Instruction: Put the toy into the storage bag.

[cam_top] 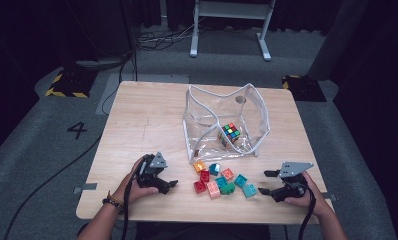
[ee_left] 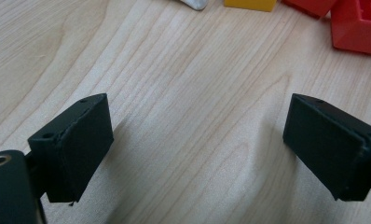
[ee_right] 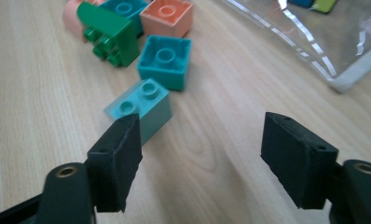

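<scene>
A: Where does the right gripper point(cam_top: 269, 181) stand?

B: Low over the desk point(cam_top: 147, 120) near its front right corner; its jaws are spread wide with bare wood between them, pinching nothing; in the right gripper view a light turquoise brick point(ee_right: 139, 113) lies just beyond the left jaw, its near end hidden behind that jaw, so I cannot tell whether they touch.

A: How does that brick look?

B: Pale turquoise, oblong, 2 round studs on top in a row, lying flat at a slant; in the high view it is the brick point(cam_top: 249, 190) nearest the right gripper, at the right end of the heap near the front edge.

A: And around it?

B: A darker teal square brick point(ee_right: 165, 61) with 1 stud sits just behind it; a green brick point(ee_right: 107, 33) lies tipped on its side with its studs facing the camera; an orange brick point(ee_right: 167, 16) stands farther back.

A: The left gripper point(cam_top: 171, 184)?

B: Spread as well, empty, resting low near the front left part of the desk; red bricks point(ee_left: 358, 25) show beyond it.

A: Anything else?

B: A clear plastic bag point(cam_top: 222, 120) stands open past the middle of the desk, holding a colour cube point(cam_top: 230, 133).
</scene>
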Available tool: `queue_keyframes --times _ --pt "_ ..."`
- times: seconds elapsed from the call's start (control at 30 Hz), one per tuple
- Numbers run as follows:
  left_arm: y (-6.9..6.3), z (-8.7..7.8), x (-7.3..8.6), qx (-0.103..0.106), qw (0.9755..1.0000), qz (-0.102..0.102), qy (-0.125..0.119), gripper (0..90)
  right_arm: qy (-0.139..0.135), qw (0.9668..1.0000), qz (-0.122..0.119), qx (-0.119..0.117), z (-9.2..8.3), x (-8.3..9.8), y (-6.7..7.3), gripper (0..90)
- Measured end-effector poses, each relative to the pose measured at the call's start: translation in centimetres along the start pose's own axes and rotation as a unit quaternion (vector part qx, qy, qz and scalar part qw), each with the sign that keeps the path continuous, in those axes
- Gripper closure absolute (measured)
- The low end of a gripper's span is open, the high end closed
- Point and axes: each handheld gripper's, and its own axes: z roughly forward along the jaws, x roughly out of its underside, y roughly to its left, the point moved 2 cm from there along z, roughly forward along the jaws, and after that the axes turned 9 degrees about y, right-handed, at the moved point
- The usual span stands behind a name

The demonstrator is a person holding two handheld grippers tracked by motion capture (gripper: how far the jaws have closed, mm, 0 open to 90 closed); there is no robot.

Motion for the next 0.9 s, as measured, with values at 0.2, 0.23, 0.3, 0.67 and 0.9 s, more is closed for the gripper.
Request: queue_keyframes --times 0.2,0.23,0.3,0.67,0.9 --pt "0.0 0.0 0.0 0.000 1.0000 0.000 0.000 8.5 0.001 0.9995 -0.023 -0.022 1.0 -0.2 1.1 27.9" --pt "0.0 0.0 0.0 0.000 1.0000 0.000 0.000 8.5 0.001 0.9995 -0.023 -0.022 1.0 -0.2 1.1 27.9" --pt "0.0 0.0 0.0 0.000 1.0000 0.000 0.000 8.5 -0.003 0.9991 -0.027 -0.031 1.4 -0.4 1.4 27.9" --pt "0.0 0.0 0.0 0.000 1.0000 0.000 0.000 8.5 -0.006 0.9986 -0.044 -0.030 3.6 -0.8 1.9 31.2" --pt "0.0 0.0 0.0 0.001 1.0000 -0.002 0.000 8.5 -0.018 0.9979 -0.053 -0.032 3.5 -0.8 2.1 47.6"
